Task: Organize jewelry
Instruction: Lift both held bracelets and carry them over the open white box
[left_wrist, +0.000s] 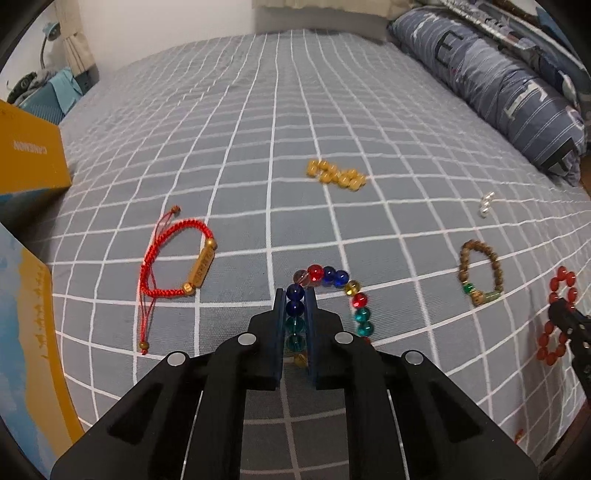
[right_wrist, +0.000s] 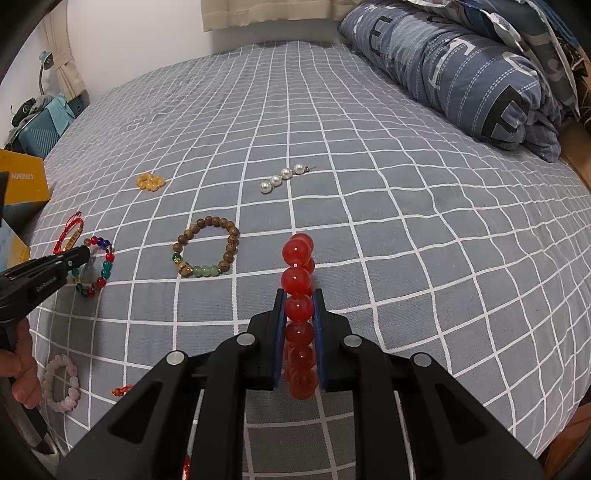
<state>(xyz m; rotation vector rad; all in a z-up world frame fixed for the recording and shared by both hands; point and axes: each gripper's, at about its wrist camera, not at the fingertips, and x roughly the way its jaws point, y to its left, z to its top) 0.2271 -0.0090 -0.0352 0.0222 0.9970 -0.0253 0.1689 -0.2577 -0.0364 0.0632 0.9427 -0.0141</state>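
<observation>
Bed (left_wrist: 369, 122): grey checked sheet, soft and uneven. I expect beads to roll or sink into folds if dropped.

Yellow box (left_wrist: 33, 155): at the bed's left edge, near my left side. Likely the destination; I judge a careless swing could knock it.

Left tool (left_wrist: 295, 299): clamped on one side of the multicoloured glass bead bracelet (left_wrist: 354, 295), the rest of whose loop lies on the sheet. Risk: round beads squirm out of flat pads; the elastic may stretch or snap if the loop drags.

Right tool (right_wrist: 299, 295): closed on the red bead bracelet (right_wrist: 297, 280), beads stacked between the pads, the top ones standing free. Risk: same slip; the loop may swing on lifting.

Wooden bead bracelet (right_wrist: 207, 247): between the two tools, untouched. A dragged loop could snag it.

Red cord bracelet (left_wrist: 173, 258): left of my left tool; its loose tails catch easily.

Amber beads (left_wrist: 336, 173), pearl piece (right_wrist: 284, 177): farther up the bed, small, easily scattered.
</observation>
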